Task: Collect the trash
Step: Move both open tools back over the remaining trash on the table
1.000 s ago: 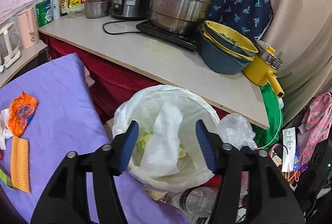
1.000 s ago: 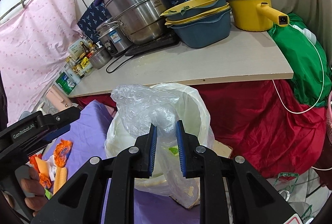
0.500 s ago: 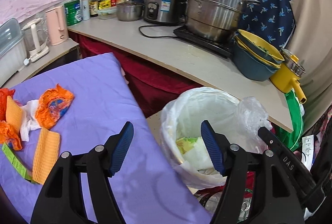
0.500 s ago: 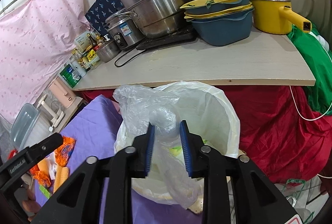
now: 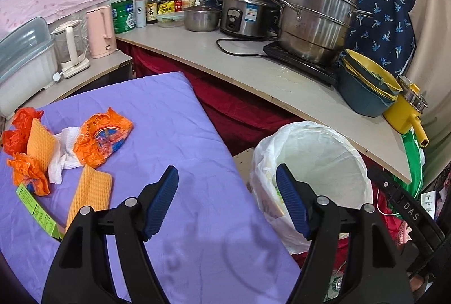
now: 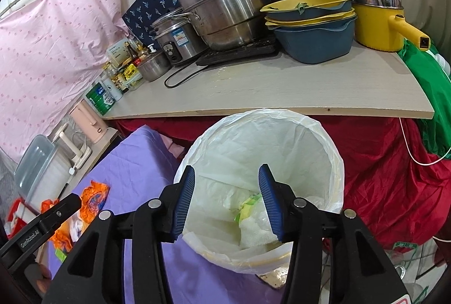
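A bin lined with a white bag [image 6: 318, 146] stands beside the purple-covered table [image 5: 174, 134]; white tissue and a green wrapper [image 6: 248, 205] lie inside. My right gripper [image 6: 227, 201] is open and empty right above the bin's mouth. My left gripper [image 5: 227, 201] is open and empty over the table's right edge, with the bin [image 5: 324, 151] to its right. On the table's left lie an orange snack wrapper [image 5: 103, 139], white tissue [image 5: 63, 160], orange waffle cloths [image 5: 90, 194], crumpled orange bags [image 5: 25, 165] and a green strip [image 5: 36, 209].
A beige counter [image 5: 282, 84] behind the bin carries steel pots [image 5: 315, 19], a rice cooker, stacked blue-yellow basins [image 5: 366, 89] and a yellow pot. Kettles [image 5: 100, 32] and a plastic box stand at the left. Red cloth [image 6: 394, 177] hangs under the counter.
My right gripper opened and let the clear plastic bag drop into the bin. My left gripper swung left, from over the bin toward the table with the trash.
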